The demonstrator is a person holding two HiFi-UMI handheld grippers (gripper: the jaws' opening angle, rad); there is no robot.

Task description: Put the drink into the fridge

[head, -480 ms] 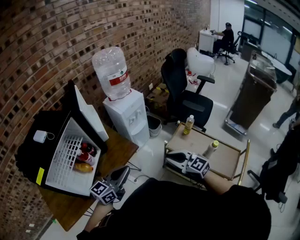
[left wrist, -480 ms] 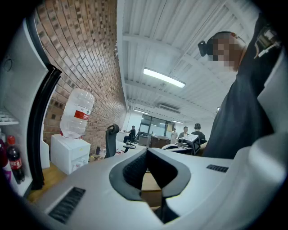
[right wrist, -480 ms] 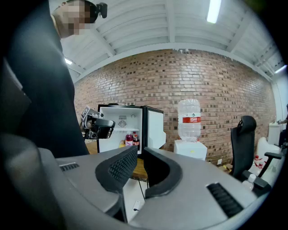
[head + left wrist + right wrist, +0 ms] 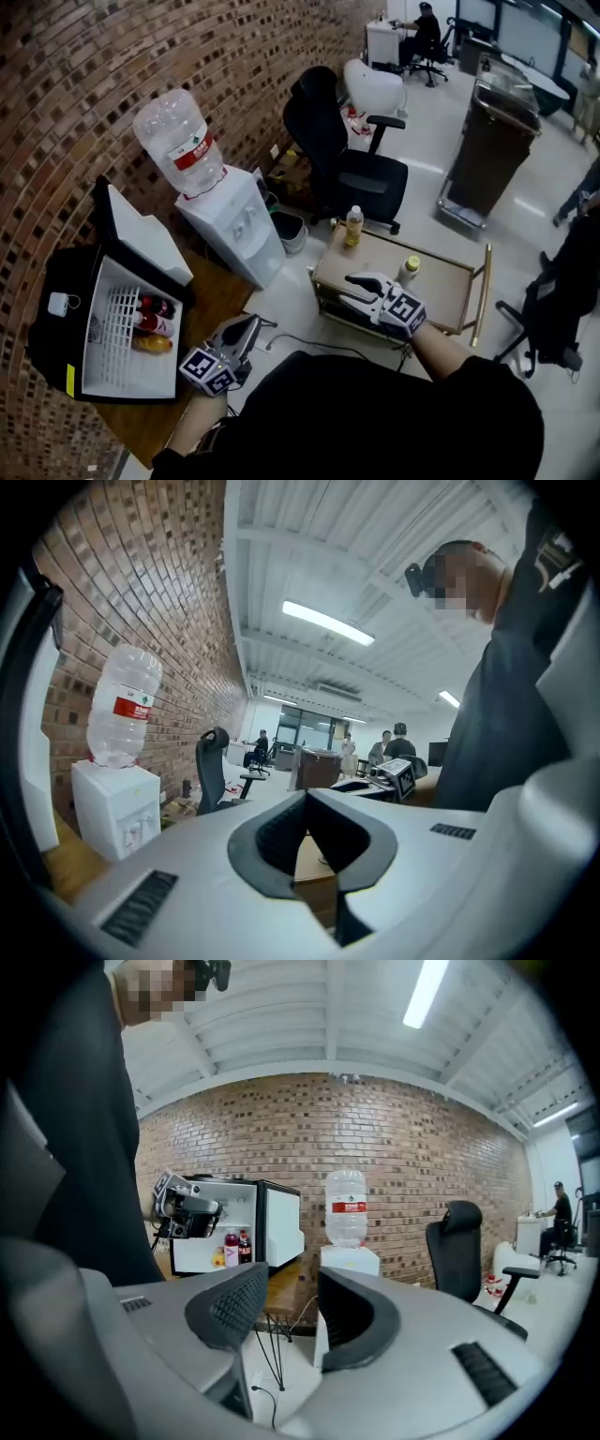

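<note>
Brick-walled office: fridge (image 4: 112, 370) open on counter (image 4: 220, 298); left gripper (image 4: 251, 324) fingers closed, empty; right gripper (image 4: 352, 281) fingers parted, empty.

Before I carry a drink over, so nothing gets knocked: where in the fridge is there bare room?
The fridge interior is bare on the side away from its open door. Three bottles stand bunched nearer the door, so pass on their far side.

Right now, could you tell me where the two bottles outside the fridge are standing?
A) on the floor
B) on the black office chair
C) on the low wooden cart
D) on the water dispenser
C: the tall bottle and the yellow-capped bottle both stand upright on the top of the wooden cart.
</note>
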